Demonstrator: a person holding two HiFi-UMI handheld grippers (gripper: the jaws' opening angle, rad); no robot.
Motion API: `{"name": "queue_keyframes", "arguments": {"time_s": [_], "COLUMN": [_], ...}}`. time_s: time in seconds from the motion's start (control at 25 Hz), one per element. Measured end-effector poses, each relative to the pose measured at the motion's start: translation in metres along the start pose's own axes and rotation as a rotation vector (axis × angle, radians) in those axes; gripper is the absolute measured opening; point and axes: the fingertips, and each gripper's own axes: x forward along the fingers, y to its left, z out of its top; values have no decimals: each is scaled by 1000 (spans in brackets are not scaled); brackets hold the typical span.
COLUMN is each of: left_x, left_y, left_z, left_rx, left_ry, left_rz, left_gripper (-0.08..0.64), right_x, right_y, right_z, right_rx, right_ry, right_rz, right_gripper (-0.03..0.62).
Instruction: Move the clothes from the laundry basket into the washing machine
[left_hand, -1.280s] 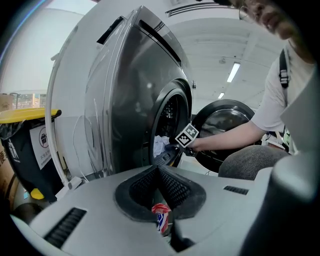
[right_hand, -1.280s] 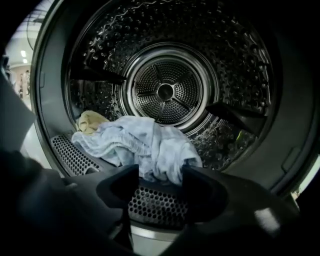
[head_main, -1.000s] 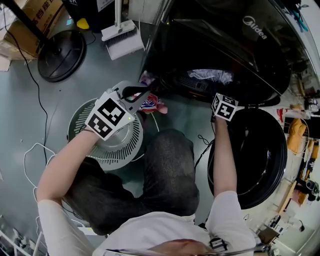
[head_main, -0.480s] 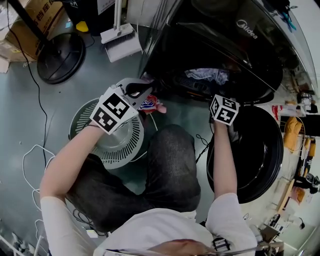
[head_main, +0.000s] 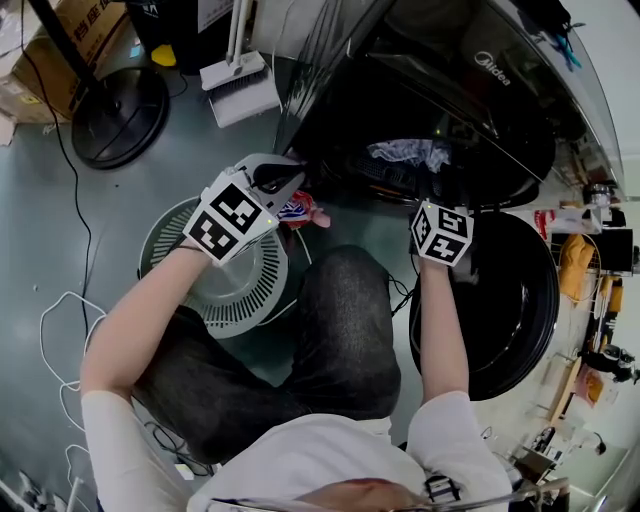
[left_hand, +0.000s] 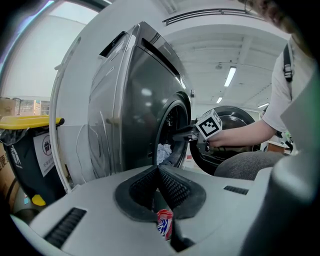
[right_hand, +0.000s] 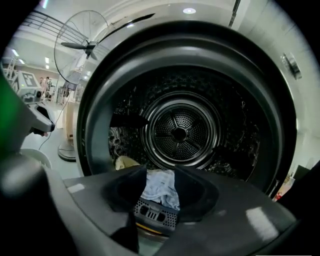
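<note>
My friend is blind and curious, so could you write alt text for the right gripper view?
The right gripper faces an open washing machine drum, where a pale blue cloth lies near the front. Its jaws have just been closing, apart with nothing gripped between them.

The washing machine front bears the Midea logo

Laundry basket partly under left gripper

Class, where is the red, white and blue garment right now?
In the head view the garment is left of centre, clamped in the left gripper, by the laundry basket's rim, just left of the washing machine.
</note>
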Motion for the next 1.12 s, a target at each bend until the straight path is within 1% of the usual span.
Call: {"name": "queue_keyframes", "arguments": {"time_s": [0.16,0.4,0.48,0.88,1.12], "left_x": [0,-6,-9,-24,-33], "left_y": [6,14,17,30,35], "left_z": [2,8,9,15,22], "left_rx": [-14,-37,-36,-44,-48], "left_ry": [-20,-51,-60,-85,-107], "left_rz": [10,20,28,69,95], "left_gripper": [5,6,5,5,5], "right_x": [-7,-17,-19,-38,-40], "right_y": [15,45,56,106,122], "right_z": [13,32,39,70,76], "right_rx": [-20,-40,-39,-18,-26], "right_ry": [-23,-57,-75,-164,-183], "right_rz": [25,69,87,189,235], "right_gripper": [166,111,103,18,11]}}
